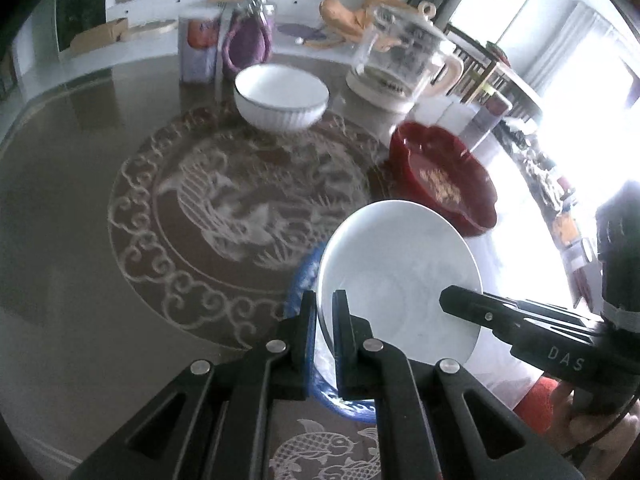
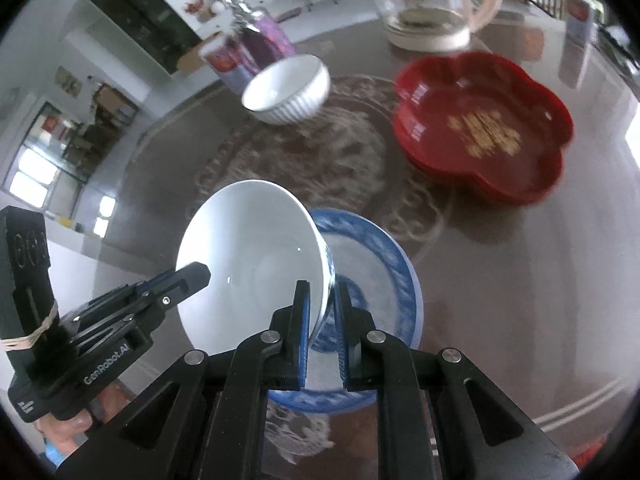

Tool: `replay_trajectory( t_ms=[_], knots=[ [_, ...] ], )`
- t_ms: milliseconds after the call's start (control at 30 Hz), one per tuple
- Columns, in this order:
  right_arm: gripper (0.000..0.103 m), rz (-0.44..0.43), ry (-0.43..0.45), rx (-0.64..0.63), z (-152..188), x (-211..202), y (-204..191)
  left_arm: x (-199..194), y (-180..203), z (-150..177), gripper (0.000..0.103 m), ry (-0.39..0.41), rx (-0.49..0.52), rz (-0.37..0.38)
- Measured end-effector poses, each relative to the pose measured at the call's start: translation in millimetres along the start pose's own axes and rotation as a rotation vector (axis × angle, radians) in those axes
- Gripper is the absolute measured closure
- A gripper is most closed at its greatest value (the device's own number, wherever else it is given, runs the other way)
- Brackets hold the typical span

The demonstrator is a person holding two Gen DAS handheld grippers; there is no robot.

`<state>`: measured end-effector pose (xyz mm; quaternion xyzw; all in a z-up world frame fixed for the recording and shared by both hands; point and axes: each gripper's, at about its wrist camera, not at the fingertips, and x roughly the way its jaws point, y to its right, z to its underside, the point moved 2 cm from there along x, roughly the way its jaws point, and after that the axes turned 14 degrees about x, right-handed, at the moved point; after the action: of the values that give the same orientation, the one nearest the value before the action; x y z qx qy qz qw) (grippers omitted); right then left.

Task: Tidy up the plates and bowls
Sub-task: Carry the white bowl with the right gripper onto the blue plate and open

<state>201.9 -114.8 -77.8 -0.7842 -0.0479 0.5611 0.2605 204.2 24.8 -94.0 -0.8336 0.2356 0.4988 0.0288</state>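
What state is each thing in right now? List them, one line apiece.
Smooth white ceramic bowl: tilted, gripped at opposite sides of its rim.
Left gripper: jaws shut on that bowl's rim.
Right gripper: jaws shut on that bowl's rim.
Blue-patterned round plate: lying flat, ungripped.
Ribbed white bowl: upright, empty.
Red flower-shaped dish: upright, untouched.
Glass kettle: upright on its base.
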Motion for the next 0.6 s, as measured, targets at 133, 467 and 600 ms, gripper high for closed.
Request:
replay_trajectory(
  t_ms=[133, 467, 600],
  knots=[
    [0.090, 0.016, -0.007, 0.022, 2.6, 9.2, 15.5, 16.7, 7.3, 6.9, 0.096, -0.028, 0.003, -0.004],
    [0.086, 0.022, -0.004, 0.002, 9.3, 18.6, 23.2, 24.0, 10.7, 10.6, 0.096, -0.031, 0.022, -0.020],
    [0.054, 0.001, 0.036, -0.043, 10.3, 10.3, 14.4, 16.8, 8.2, 11.7, 0.095, -0.004, 0.023, -0.042]
  ],
)
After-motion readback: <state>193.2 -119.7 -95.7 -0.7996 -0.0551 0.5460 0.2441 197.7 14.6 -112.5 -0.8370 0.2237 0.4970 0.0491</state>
